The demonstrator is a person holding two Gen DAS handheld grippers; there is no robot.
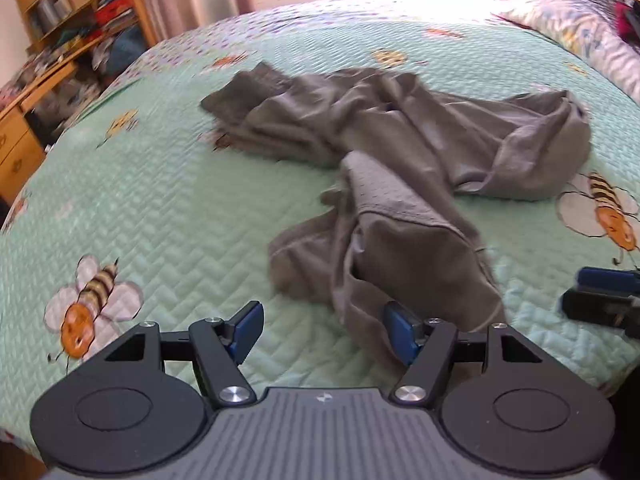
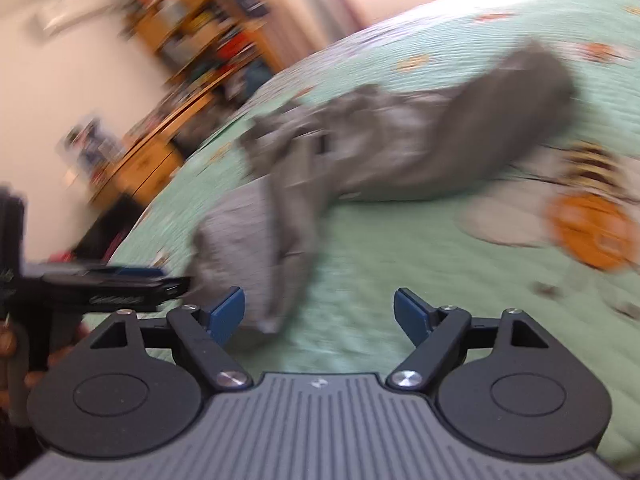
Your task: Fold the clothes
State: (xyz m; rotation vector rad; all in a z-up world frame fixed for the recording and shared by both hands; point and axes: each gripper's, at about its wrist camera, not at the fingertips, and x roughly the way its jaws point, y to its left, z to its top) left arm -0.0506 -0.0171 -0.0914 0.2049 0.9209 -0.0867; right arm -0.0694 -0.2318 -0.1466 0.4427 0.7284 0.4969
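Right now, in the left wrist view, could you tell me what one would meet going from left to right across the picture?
Wooden shelves → bee print on the bedspread → left gripper → grey garment → second bee print → right gripper, at the right edge.

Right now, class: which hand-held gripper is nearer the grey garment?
Left. The left hand-held gripper stands open at the grey garment's near end, one pad beside the cloth. The right hand-held gripper, also open, hovers over bare bedspread beside it.
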